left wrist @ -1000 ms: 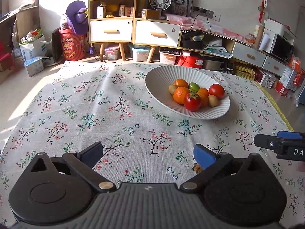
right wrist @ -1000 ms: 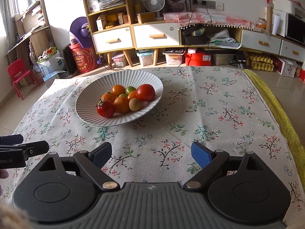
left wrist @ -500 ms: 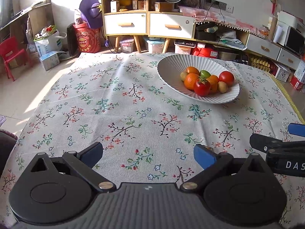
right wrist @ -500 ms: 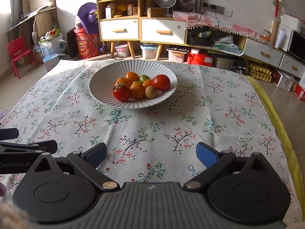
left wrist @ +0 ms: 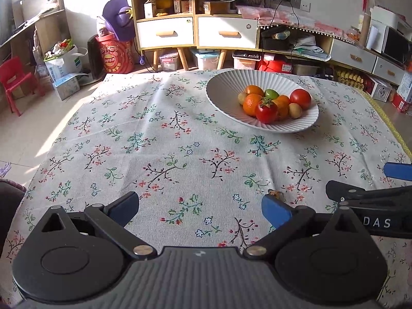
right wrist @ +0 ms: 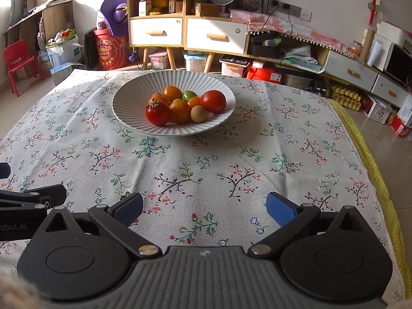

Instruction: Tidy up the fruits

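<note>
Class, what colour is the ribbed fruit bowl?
White; the ribbed fruit bowl shows best in the right wrist view.

- tablecloth (right wrist: 257, 139): pale grey-white, floral print, dark branches, pink blossoms, green leaves
- bowl (right wrist: 128, 97): white, ribbed
- tomatoes (right wrist: 157, 112): red; one has a green stem
- oranges (right wrist: 179, 112): orange
- lime (right wrist: 189, 94): green
- gripper pads (right wrist: 279, 211): blue; bodies black
- table edge trim (right wrist: 360, 139): yellow

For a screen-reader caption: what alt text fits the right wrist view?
A white ribbed bowl of tomatoes, oranges and a lime sits on a floral tablecloth, untouched. The open, empty right claw fills the foreground, with the left claw at the left edge.
</note>
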Action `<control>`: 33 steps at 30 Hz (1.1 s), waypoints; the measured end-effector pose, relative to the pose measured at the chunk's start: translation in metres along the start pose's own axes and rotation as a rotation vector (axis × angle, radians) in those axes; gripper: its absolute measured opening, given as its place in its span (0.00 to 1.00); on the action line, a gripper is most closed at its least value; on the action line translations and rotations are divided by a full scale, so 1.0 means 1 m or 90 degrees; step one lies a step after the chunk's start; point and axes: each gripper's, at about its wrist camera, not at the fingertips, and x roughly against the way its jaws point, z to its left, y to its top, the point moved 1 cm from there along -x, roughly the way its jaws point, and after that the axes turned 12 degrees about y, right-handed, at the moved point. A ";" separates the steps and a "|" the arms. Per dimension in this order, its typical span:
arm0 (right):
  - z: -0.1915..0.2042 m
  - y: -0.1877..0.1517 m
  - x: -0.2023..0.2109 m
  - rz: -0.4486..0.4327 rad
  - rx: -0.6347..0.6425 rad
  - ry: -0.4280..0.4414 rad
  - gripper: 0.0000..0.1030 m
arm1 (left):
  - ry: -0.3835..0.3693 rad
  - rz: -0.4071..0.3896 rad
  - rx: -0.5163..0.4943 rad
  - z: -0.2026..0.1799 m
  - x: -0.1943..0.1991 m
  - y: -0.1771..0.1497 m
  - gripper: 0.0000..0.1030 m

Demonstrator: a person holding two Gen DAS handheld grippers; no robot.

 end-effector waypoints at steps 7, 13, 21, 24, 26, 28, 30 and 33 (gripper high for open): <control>0.002 -0.001 0.000 0.003 0.003 0.001 0.99 | 0.003 0.002 -0.001 -0.002 -0.001 0.001 1.00; 0.003 -0.001 0.000 0.005 0.002 -0.001 0.99 | 0.002 0.001 -0.003 -0.002 -0.001 0.001 0.99; 0.003 -0.001 -0.002 0.010 0.005 0.000 0.99 | 0.002 0.002 -0.003 -0.003 -0.001 0.001 1.00; 0.003 -0.001 -0.002 0.010 0.005 0.000 0.99 | 0.002 0.002 -0.003 -0.003 -0.001 0.001 0.99; 0.003 -0.001 -0.002 0.010 0.006 0.000 0.99 | 0.002 0.001 -0.003 -0.003 -0.001 0.001 0.99; 0.004 -0.001 -0.002 0.010 0.006 0.000 0.99 | 0.002 0.002 -0.003 -0.002 -0.001 0.001 1.00; 0.004 -0.001 -0.001 0.010 0.005 0.000 0.99 | 0.002 0.002 -0.003 -0.003 -0.001 0.001 1.00; 0.004 -0.001 -0.001 0.010 0.005 0.000 0.99 | 0.002 0.001 -0.003 -0.002 -0.001 0.001 1.00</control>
